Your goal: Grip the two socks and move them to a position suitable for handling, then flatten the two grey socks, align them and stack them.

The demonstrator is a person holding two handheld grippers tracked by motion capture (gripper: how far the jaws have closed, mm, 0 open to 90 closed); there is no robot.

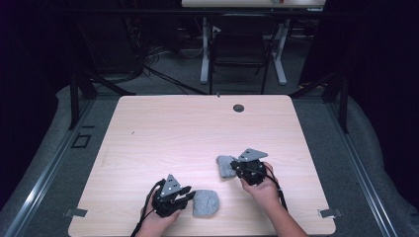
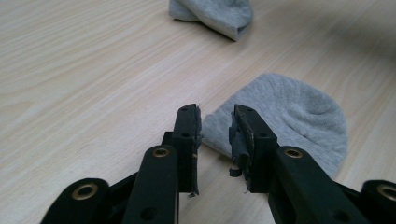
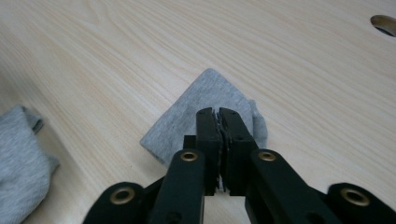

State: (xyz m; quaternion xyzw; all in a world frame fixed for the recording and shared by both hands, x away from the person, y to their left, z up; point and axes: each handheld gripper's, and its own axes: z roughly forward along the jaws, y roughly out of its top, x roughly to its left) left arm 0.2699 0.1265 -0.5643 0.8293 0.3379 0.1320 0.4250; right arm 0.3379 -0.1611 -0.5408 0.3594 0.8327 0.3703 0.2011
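Two grey socks lie on the pale wooden table (image 1: 168,128). The rounded one (image 1: 206,202) (image 2: 294,116) rests near the front edge. My left gripper (image 1: 190,194) (image 2: 217,116) is open by a narrow gap, its tips at this sock's left edge with nothing between them. The folded sock (image 1: 225,165) (image 3: 205,91) lies farther back and to the right, also seen as a grey fold (image 2: 215,14) at the top of the left gripper view. My right gripper (image 1: 236,169) (image 3: 219,112) is shut on its near edge, a small flap of cloth rising beside the jaws.
A round cable hole (image 1: 238,107) (image 3: 385,23) sits near the table's far edge. Behind the table stand a dark chair (image 1: 239,47) and white desk legs (image 1: 204,54). Small metal brackets (image 1: 330,213) mark the front corners. The rounded sock (image 3: 18,163) shows at the right gripper view's left edge.
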